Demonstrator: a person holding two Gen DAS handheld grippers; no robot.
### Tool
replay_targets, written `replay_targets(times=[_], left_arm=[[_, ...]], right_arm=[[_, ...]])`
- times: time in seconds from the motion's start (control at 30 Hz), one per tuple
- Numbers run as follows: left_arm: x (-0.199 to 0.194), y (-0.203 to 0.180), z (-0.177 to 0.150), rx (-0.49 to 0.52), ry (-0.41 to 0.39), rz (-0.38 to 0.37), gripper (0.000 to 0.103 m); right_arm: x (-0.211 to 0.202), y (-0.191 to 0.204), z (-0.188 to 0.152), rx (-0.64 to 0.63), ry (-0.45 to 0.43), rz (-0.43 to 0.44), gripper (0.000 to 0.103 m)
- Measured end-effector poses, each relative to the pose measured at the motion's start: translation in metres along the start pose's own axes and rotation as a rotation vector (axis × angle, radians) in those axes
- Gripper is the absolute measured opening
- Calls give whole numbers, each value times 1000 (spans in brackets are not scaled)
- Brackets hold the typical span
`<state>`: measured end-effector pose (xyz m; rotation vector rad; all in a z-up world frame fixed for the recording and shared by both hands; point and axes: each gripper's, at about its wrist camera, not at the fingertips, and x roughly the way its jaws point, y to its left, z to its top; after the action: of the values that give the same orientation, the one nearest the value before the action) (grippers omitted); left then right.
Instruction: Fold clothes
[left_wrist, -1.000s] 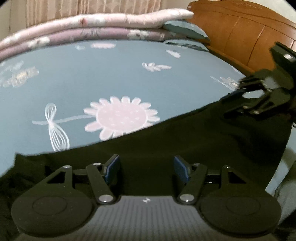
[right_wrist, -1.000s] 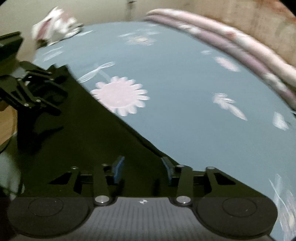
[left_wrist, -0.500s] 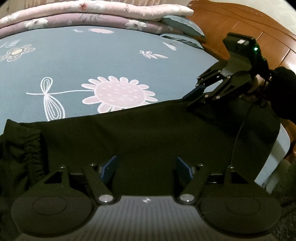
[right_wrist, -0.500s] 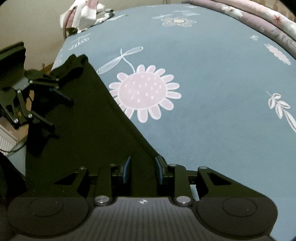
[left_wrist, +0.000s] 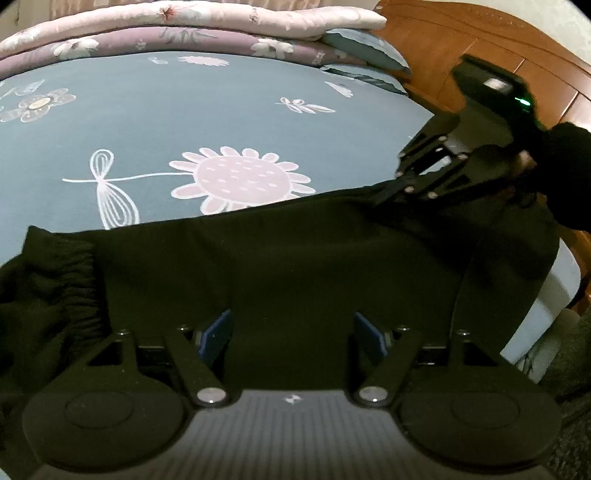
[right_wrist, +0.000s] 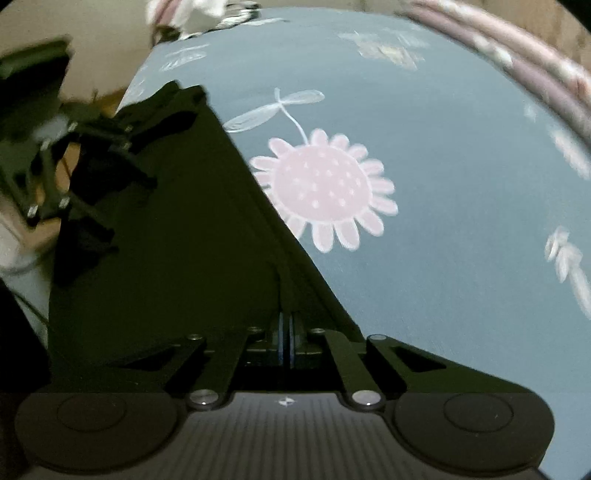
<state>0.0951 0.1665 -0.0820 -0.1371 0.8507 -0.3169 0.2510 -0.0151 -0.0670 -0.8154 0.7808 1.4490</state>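
Left wrist view is showing a bed covered in a smooth slate-blue sheet printed with a large pale pink daisy and thin white outline leaves. Along its far side, soft folded quilts in pink and mauve florals are lying stacked, and a glossy brown wooden headboard is rising at the right. A black garment, matte and soft, is lying spread along the near edge of the bed, its gathered elastic waistband bunching at the left. The left tool is hovering over the cloth with its blue-padded fingers standing wide apart, gripping nothing. In the right wrist view, somewhat blurred, the right tool is pinching the garment's edge, its pads nearly together on a thin fold of fabric.
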Motion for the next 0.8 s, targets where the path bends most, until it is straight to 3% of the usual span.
replay_targets(times=[0.37,0.4,0.53,0.6,0.73,0.8], left_arm=[[0,8,0,-7,-16,89,75],[-3,8,-1,-11,-20,93,75],[-13,12,-6,-24,-3,178,75],[-18,17,-11,-42,16,240,75],[-30,29,-24,-83,42,358,75],[-42,32,-25,-103,22,374,75]], right_arm=[[11,-4,-1,70,-32,-164,7],[7,-4,1,97,-40,-175,16],[-25,8,1,149,-86,-254,31],[-41,21,1,171,-94,-305,50],[-64,50,-18,257,-117,-342,57],[-70,65,-32,315,-125,-351,62]])
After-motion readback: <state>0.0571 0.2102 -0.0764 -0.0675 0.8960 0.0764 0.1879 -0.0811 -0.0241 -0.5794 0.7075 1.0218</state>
